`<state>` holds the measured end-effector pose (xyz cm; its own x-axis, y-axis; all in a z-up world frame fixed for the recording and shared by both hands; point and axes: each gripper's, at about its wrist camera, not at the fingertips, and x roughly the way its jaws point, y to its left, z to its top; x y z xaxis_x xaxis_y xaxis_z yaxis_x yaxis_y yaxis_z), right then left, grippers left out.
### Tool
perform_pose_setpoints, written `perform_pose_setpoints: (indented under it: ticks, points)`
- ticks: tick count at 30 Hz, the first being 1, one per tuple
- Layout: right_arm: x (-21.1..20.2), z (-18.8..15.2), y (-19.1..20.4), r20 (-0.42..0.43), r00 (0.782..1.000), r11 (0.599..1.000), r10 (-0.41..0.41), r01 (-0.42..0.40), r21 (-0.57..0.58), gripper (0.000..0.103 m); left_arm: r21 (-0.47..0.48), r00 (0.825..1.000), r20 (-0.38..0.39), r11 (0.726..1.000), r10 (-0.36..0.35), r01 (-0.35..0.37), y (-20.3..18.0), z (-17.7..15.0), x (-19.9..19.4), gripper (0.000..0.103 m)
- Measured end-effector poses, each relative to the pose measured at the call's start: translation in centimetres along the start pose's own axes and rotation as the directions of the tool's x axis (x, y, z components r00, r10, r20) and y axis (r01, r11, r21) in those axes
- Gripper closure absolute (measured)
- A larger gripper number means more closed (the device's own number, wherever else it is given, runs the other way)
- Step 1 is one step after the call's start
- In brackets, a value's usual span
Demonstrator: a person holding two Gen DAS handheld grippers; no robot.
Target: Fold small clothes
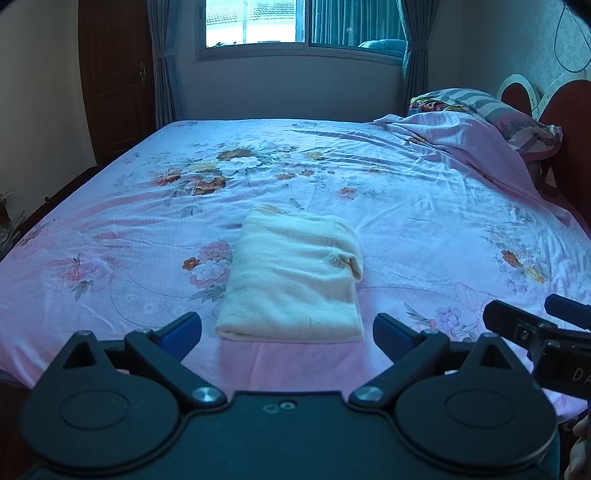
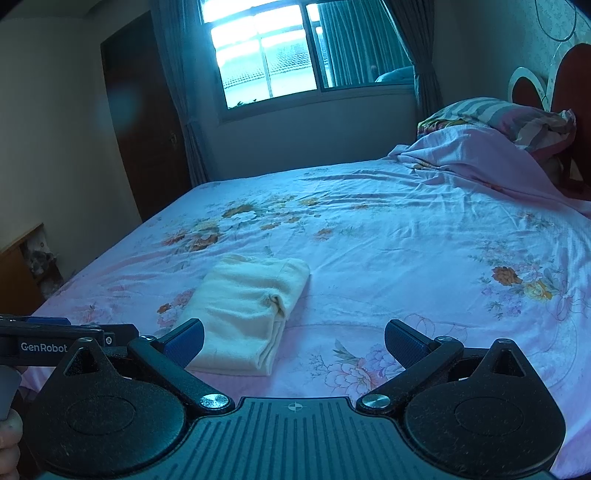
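A cream garment (image 1: pixel 295 280) lies folded into a neat rectangle on the pink floral bedsheet (image 1: pixel 406 206), near the bed's front edge. It also shows in the right wrist view (image 2: pixel 243 310). My left gripper (image 1: pixel 287 334) is open and empty, its jaws wide apart just in front of the garment's near edge, not touching it. My right gripper (image 2: pixel 294 341) is open and empty, to the right of the garment, its left finger over the garment's near corner. The right gripper's side shows in the left wrist view (image 1: pixel 543 332).
A crumpled pink cover (image 1: pixel 461 140) and striped pillows (image 1: pixel 509 110) lie at the head of the bed on the right, by the red headboard (image 1: pixel 569 110). A window (image 1: pixel 258 22) and a dark door (image 1: pixel 114 81) are beyond the bed. A wooden nightstand (image 2: pixel 22 269) stands left.
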<state>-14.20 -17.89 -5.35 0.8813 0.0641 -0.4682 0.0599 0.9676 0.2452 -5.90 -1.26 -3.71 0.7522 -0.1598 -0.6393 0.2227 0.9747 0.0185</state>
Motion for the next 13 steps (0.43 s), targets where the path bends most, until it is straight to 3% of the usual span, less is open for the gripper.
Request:
perform_pose_setpoints:
  ticks: [6,13]
  points:
    - [0.24,-0.14,-0.25,-0.008,1.000,1.000,-0.002,0.002,0.006,0.000,0.001,1.000,0.000,1.000,-0.002,0.002,-0.05,-0.01,0.02,0.005]
    - [0.32,-0.27,-0.29,-0.006,1.000,1.000,-0.005,0.005,0.004,0.000,-0.012,0.997,0.037,0.997,-0.074,0.074,0.23,-0.12,0.78,0.005]
